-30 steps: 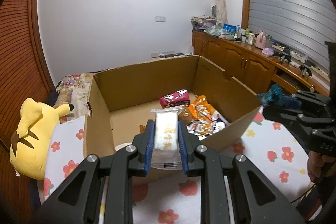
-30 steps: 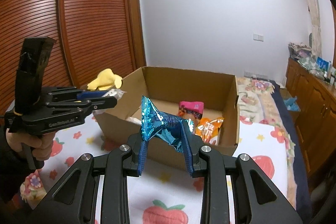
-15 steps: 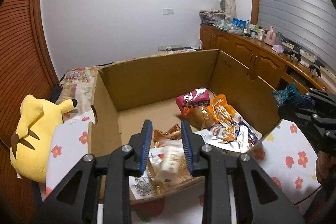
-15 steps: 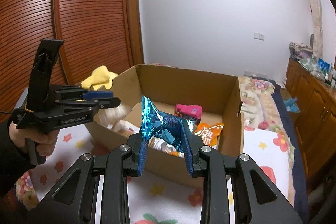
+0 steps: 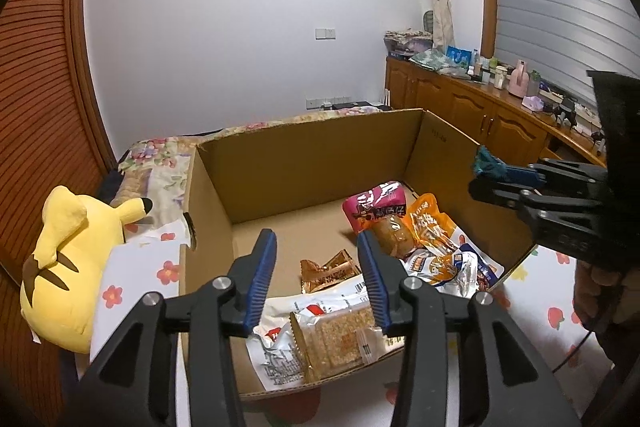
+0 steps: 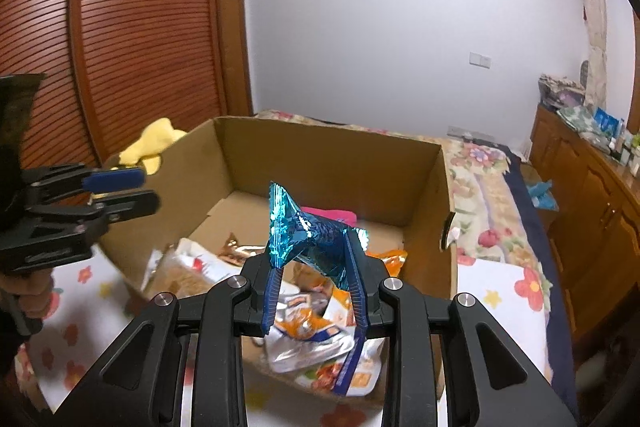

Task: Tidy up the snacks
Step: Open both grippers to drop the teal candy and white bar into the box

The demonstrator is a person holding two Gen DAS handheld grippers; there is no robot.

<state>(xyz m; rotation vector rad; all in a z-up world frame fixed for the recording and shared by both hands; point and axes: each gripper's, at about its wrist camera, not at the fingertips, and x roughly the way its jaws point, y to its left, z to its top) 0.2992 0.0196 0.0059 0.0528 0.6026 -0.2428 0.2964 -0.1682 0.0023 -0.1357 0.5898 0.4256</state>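
Snacks lie in a heap inside the cardboard box (image 5: 304, 163) on the flowery bed sheet (image 5: 132, 279). Above the box, the left gripper (image 5: 316, 271) is spread wide with nothing in it, over a crumbly bar in a clear wrapper (image 5: 336, 339). The right gripper (image 6: 314, 271) pinches a shiny blue packet (image 6: 304, 227) over the box.

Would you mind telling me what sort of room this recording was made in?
Most likely a bedroom at home: the cardboard box sits on a bed with a floral bedsheet, a yellow plush toy lies beside it, and wooden cabinets line the window wall.
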